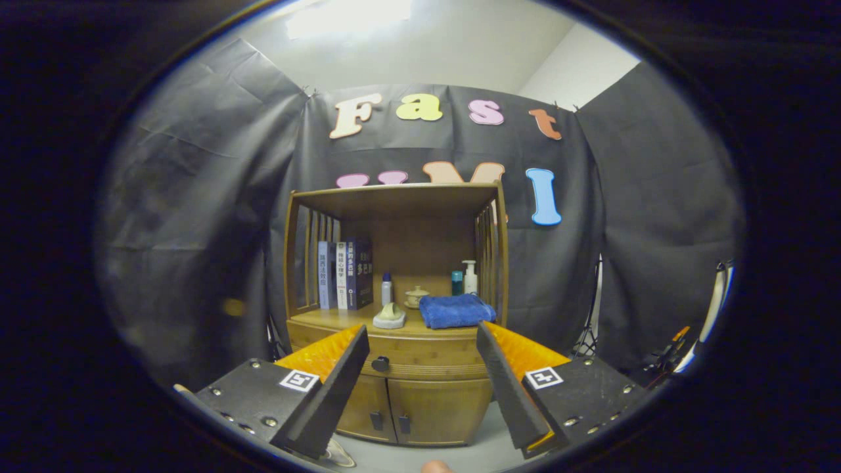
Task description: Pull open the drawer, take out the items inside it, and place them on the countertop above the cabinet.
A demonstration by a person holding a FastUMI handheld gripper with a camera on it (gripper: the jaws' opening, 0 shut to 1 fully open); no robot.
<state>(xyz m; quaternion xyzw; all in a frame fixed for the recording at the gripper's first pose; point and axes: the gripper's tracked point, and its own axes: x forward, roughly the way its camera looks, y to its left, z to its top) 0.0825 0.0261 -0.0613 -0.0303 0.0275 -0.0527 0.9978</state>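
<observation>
gripper point(420, 345) level, agape — facing shut drawer point(420, 358)

Dim booth; overhead glare; fisheye-bent, soft edges.

You see three books point(344, 274), three bottles point(387, 288), one blue towel point(455, 309), two cabinet doors point(431, 410), one drawer point(420, 358), gripper point(422, 341) fingers spread.

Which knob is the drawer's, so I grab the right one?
Find the wooden cabinet beyond the open gripper. Below its countertop runs the shut drawer. The drawer knob is one dark round knob between the fingers, unlike the two small handles on the doors underneath.
</observation>
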